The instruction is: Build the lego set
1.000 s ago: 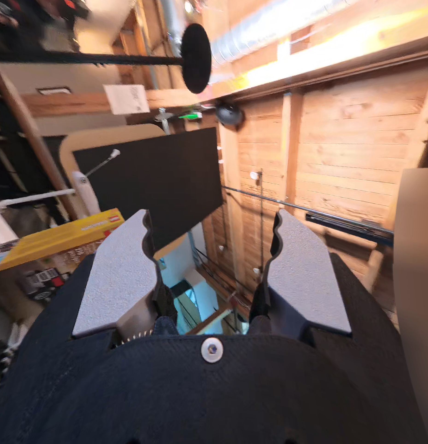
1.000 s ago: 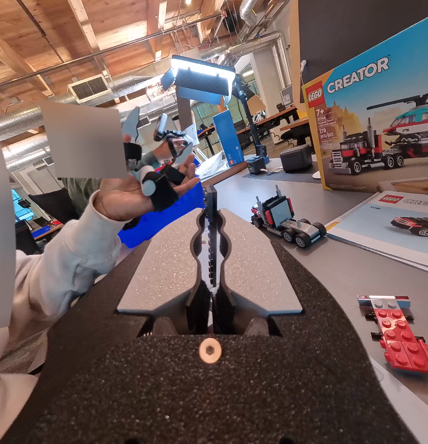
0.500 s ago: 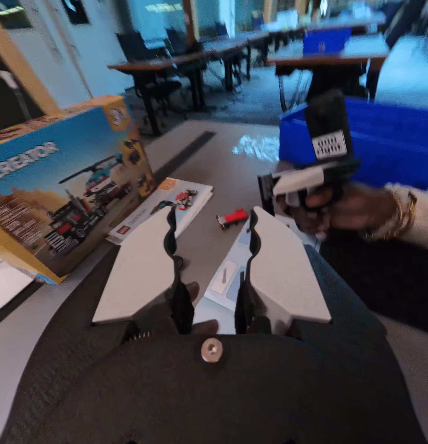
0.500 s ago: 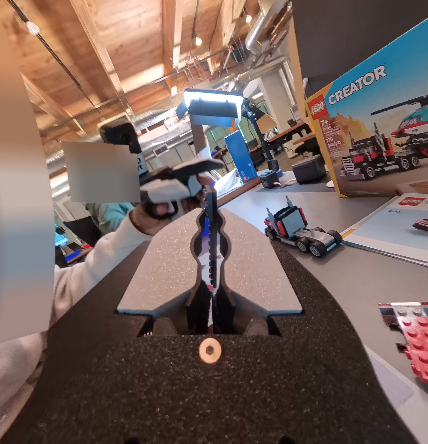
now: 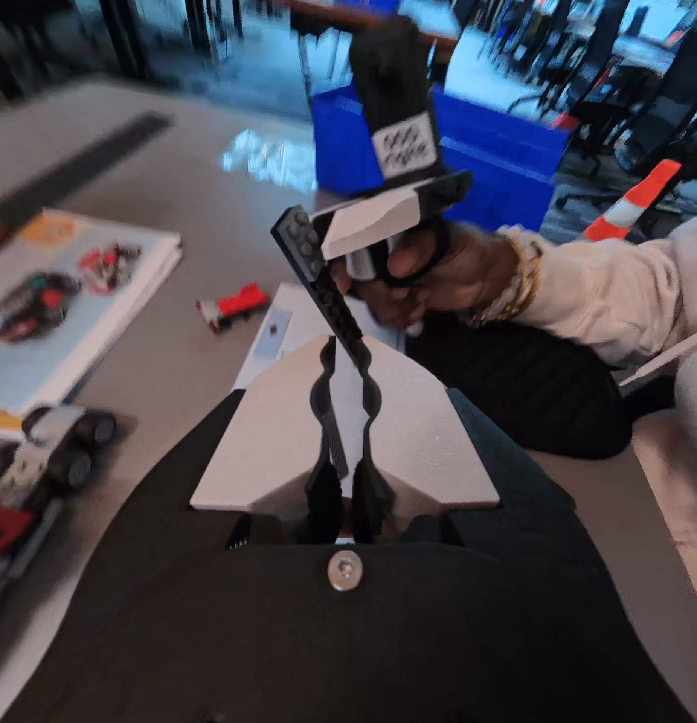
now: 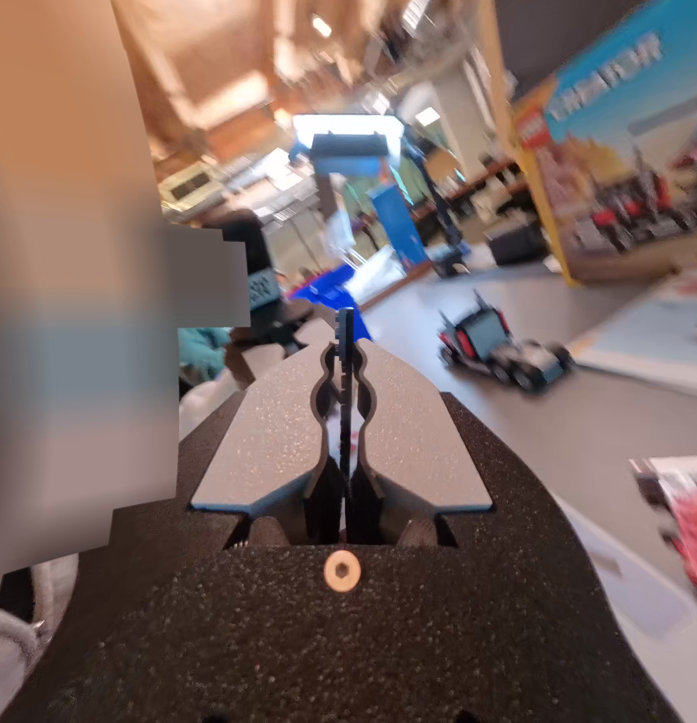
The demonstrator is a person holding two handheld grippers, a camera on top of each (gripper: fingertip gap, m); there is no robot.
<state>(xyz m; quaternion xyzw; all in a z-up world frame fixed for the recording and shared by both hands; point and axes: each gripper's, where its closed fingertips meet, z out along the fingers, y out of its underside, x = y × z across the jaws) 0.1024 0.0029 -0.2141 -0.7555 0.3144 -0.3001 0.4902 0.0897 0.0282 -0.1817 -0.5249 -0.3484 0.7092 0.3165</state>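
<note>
Clamped tight, the right gripper (image 6: 344, 348) holds a long black studded plate (image 6: 345, 332) edge-on between its jaws, with the plate's upper end standing a little past the fingertips. From the left wrist view the same plate (image 5: 323, 289) slants down and to the right from that gripper (image 5: 319, 238), which a hand (image 5: 444, 274) in a pale sleeve holds by its trigger grip. The plate's lower end reaches into the mouth of the left gripper (image 5: 346, 344), lying against the inner face of the right-hand finger. The left jaws stand a narrow gap apart, and I cannot tell whether they press the plate or only surround it.

Below, on the grey table (image 5: 206, 187), a small red brick assembly (image 5: 237, 303) lies beside a white sheet, well apart from both grippers. An instruction booklet (image 5: 65, 297) lies to the left, and a built truck cab (image 6: 499, 352) stands near its corner. The set's box (image 6: 620, 156) stands upright at the far right of the right wrist view, blurred. A blue bin (image 5: 495, 148) sits behind the hand.
</note>
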